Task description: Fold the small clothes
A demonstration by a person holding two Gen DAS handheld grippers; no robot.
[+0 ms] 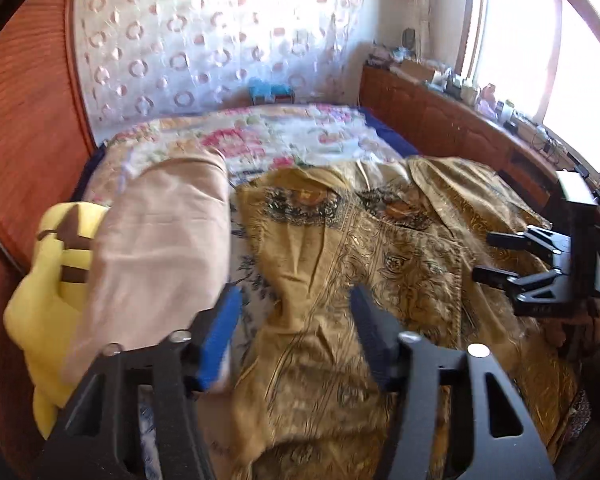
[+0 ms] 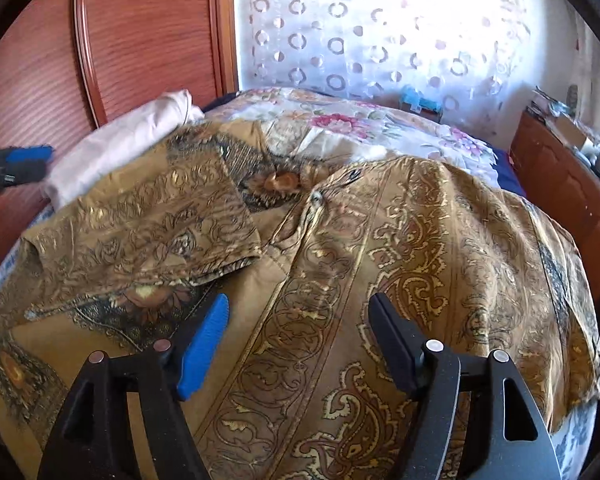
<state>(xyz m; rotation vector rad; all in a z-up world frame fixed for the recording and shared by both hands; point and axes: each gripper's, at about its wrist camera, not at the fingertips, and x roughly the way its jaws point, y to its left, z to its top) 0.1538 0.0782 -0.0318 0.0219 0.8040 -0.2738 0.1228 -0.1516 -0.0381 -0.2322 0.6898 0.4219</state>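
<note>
1. Hovering nearest, the left gripper (image 1: 296, 328) and right gripper (image 2: 300, 336) both hang with jaws released, grasping nothing, seemingly lined up to pick an edge.
2. Beneath them the golden patterned garment (image 2: 380, 280) lies spread on the bed (image 1: 300, 136), one sleeve (image 2: 148, 232) already folded across its left side; spreading it flat probably keeps the folds even.
3. Left of it sits a folded pink cloth (image 1: 160, 248), with a yellow garment (image 1: 40, 292) beside that, likely a finished pile.
4. Farther off are the floral bedspread (image 2: 340, 120), the curtain (image 2: 380, 40) and a cluttered wooden sideboard (image 1: 440, 108).
5. No readable writing or brand shows anywhere.
</note>
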